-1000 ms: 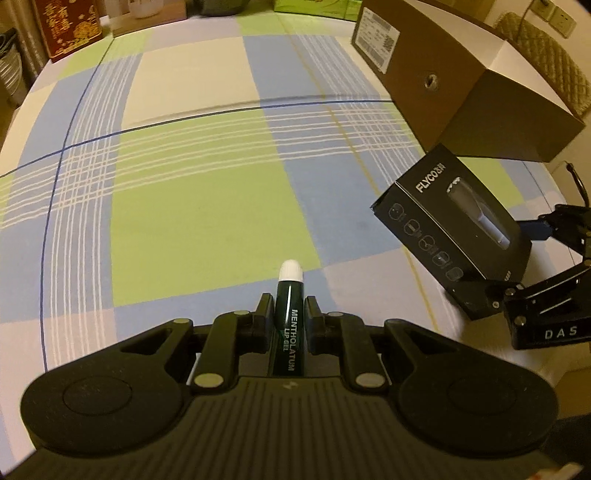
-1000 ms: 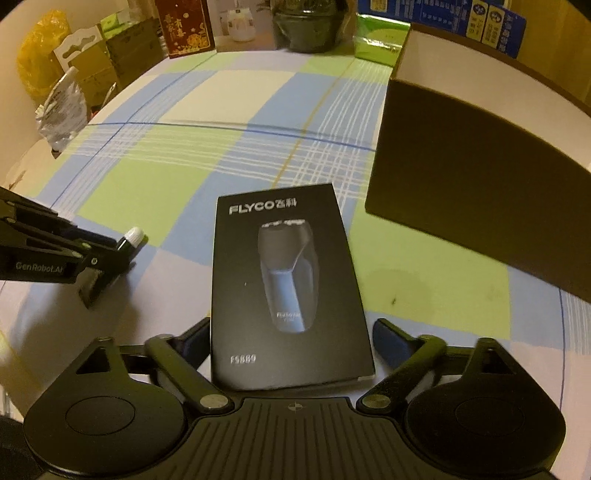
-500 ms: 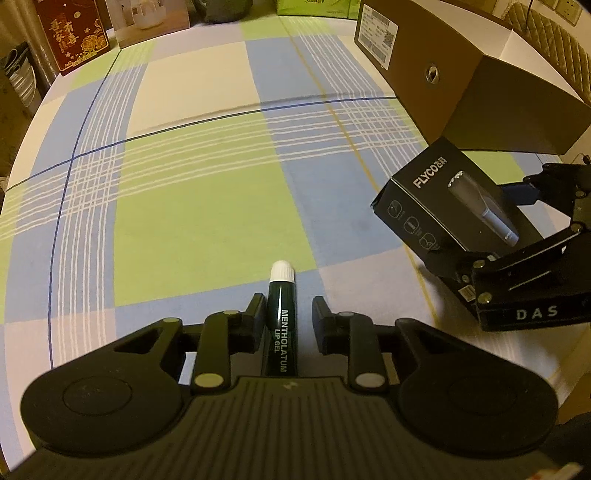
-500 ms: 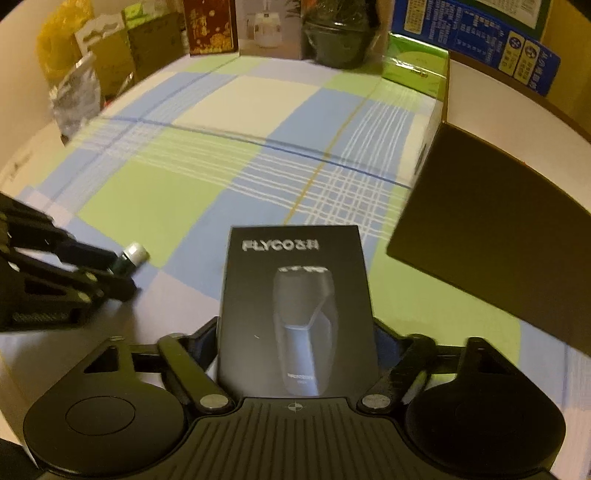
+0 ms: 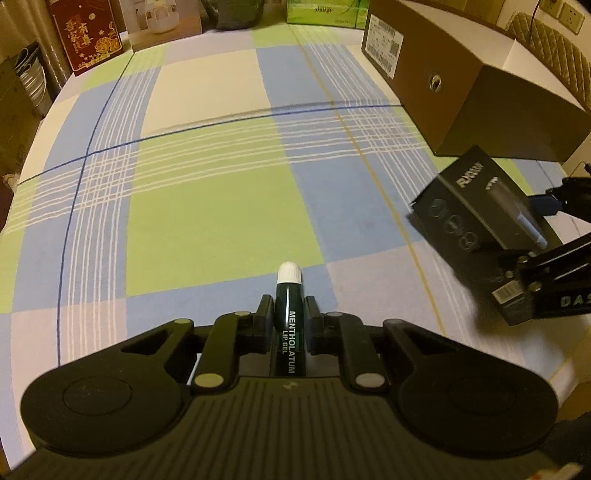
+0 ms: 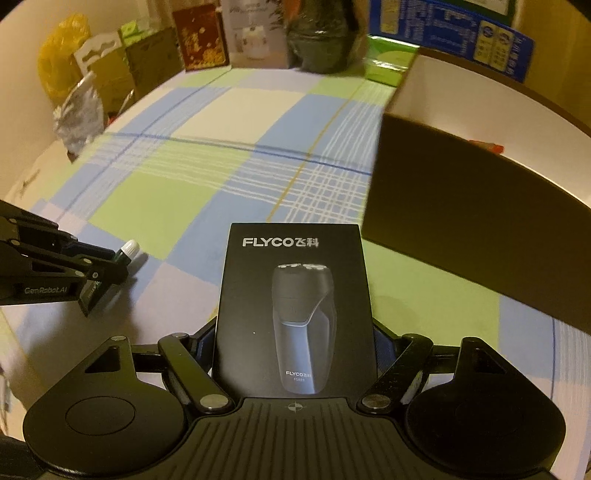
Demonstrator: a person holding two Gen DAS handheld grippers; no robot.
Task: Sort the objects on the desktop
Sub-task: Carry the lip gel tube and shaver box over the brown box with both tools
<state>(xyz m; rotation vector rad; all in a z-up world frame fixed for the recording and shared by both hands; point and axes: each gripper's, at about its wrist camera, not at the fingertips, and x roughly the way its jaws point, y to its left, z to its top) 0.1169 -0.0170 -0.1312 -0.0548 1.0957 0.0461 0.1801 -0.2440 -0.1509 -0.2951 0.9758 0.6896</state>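
Note:
My left gripper (image 5: pixel 289 308) is shut on a dark green Mentholatum lip gel tube (image 5: pixel 289 325) with a white cap, held above the checked tablecloth. My right gripper (image 6: pixel 295 332) is shut on a black Flyco shaver box (image 6: pixel 295 306), lifted off the table. The shaver box also shows in the left wrist view (image 5: pixel 484 218), tilted, at the right. The lip gel tube shows in the right wrist view (image 6: pixel 127 253) at the left, held in the left gripper (image 6: pixel 107 269). A large brown open box (image 6: pixel 472 218) stands just right of the shaver box.
The brown box (image 5: pixel 472 85) takes the far right of the table. Along the far edge stand a red gift box (image 5: pixel 86 35), a white carton (image 5: pixel 162 20) and green tissue packs (image 5: pixel 325 13). Bags (image 6: pixel 74 92) sit off the table's left side.
My right gripper has lifted the shaver box higher and toward the brown box. My left gripper, still holding the lip gel, has risen and tilted, showing more of the far table.

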